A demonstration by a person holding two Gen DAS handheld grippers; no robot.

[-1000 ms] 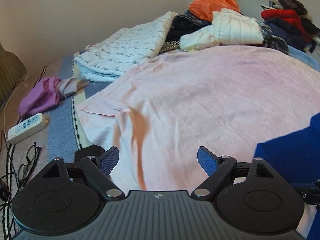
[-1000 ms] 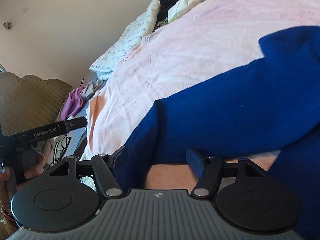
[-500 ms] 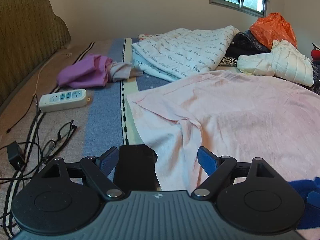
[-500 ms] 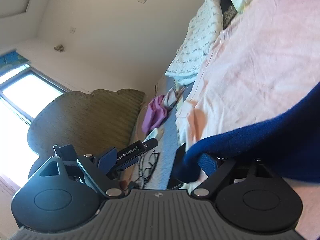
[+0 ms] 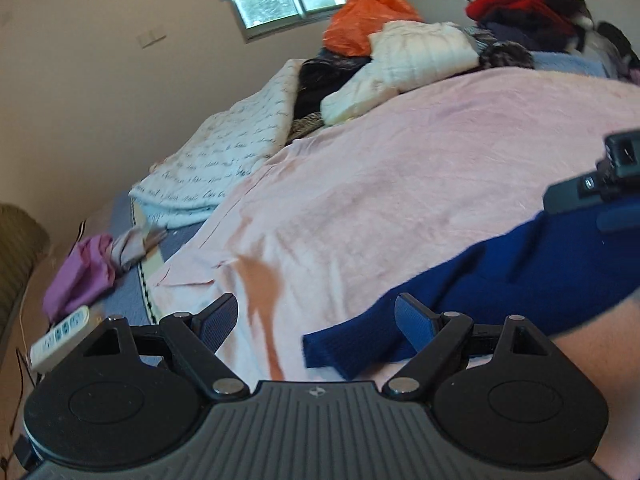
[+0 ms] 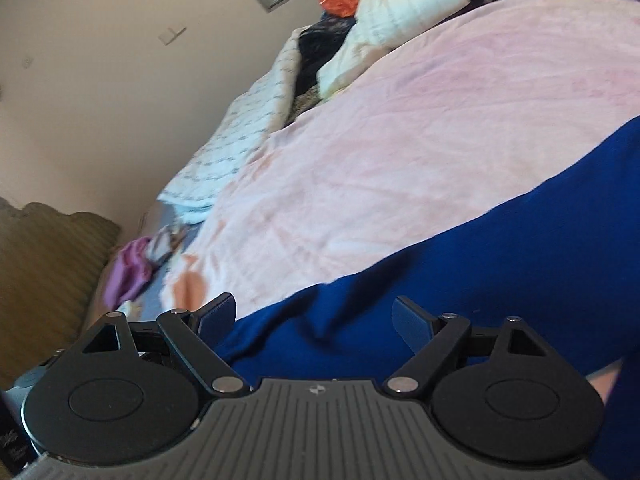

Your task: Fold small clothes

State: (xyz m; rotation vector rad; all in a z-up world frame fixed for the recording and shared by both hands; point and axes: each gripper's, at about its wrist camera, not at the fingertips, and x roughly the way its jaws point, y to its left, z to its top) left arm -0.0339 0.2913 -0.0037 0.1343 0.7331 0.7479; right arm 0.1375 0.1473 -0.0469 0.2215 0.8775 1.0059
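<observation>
Both grippers are spread wide, gripping nothing. The blue sweater (image 5: 520,272) lies on the pink sheet (image 5: 400,168), its cuff end just past the left gripper (image 5: 316,318). The right gripper (image 6: 314,318) hovers low over the same sweater, cloth between its 2 fingers but not pinched. A purple garment (image 5: 80,276) sits well apart, near a power strip (image 5: 60,338).

You have one pink sheet (image 5: 400,184) spread wide, one dark blue garment (image 5: 520,272) at 4 o'clock, one purple cloth (image 5: 80,276) at 9 o'clock, one orange bag (image 5: 368,16) at 12 o'clock, one power strip (image 5: 60,338), and two grippers (image 5: 316,320), both gaping.
</observation>
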